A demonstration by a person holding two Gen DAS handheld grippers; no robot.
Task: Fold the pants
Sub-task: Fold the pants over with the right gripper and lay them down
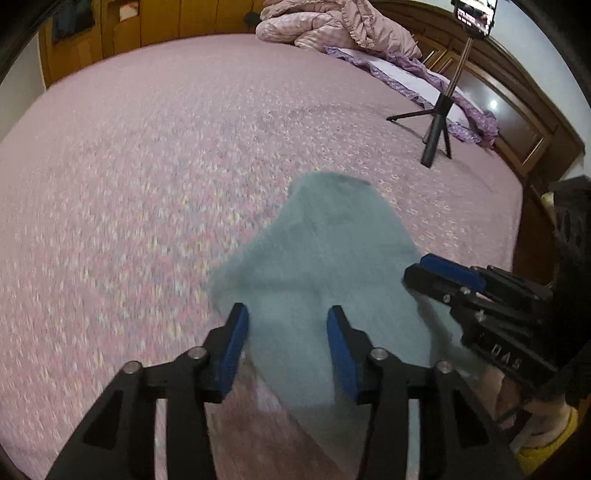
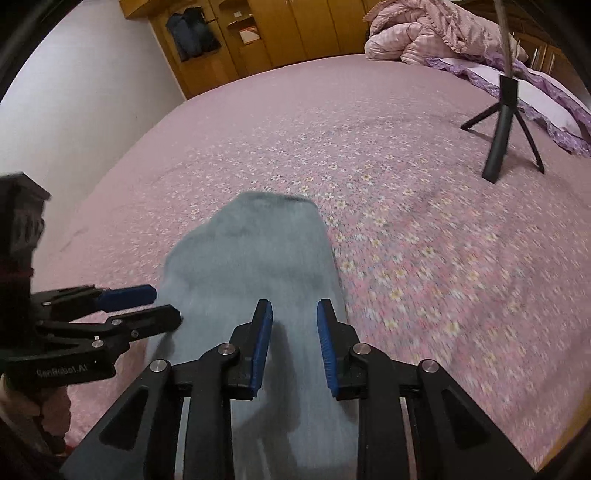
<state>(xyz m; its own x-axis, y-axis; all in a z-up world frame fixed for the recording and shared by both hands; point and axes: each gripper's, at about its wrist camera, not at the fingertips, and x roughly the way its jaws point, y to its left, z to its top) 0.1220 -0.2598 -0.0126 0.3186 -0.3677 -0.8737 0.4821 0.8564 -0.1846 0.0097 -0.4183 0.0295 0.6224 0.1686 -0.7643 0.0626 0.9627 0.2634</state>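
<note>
The light blue-grey pants (image 1: 325, 251) (image 2: 255, 251) lie in a long strip on the pink flowered bedspread (image 1: 147, 166), their near end raised toward the grippers. My left gripper (image 1: 288, 332) stands open, pads well apart, with cloth spanning the gap and neither pad pressing on it. Seen from the right wrist, the left gripper (image 2: 162, 306) sits at the strip's left edge. My right gripper (image 2: 294, 339) is shut on a thick fold of the pants, which bunches between its blue pads. In the left wrist view the right gripper (image 1: 413, 277) sits at the strip's right edge.
A black phone tripod (image 1: 437, 129) (image 2: 502, 129) stands on the bed at the far right. A heaped pink quilt (image 1: 332, 26) and a purple pillow (image 1: 424, 81) lie by the wooden headboard. Wooden wardrobes (image 2: 295, 33) line the far wall.
</note>
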